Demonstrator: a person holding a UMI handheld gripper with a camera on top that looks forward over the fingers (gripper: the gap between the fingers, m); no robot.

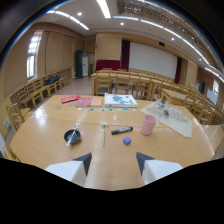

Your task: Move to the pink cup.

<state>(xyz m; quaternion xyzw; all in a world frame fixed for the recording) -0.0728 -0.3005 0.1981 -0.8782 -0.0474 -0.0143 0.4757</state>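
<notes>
While hovering over the wooden table [60, 135], keeping gripper [113, 161] fingers spread, grasping nothing. Standing upright beyond the right finger: pink cup [148, 125], near black marker [122, 131].

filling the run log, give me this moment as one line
gripper open, holding nothing | pink cup upright on table, beyond the fingers, not reached | marker and purple cube lie nearer

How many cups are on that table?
1. The pink cup stands right of the black marker, well beyond the open jaws. Paper clutter farther back might hide others.
</notes>
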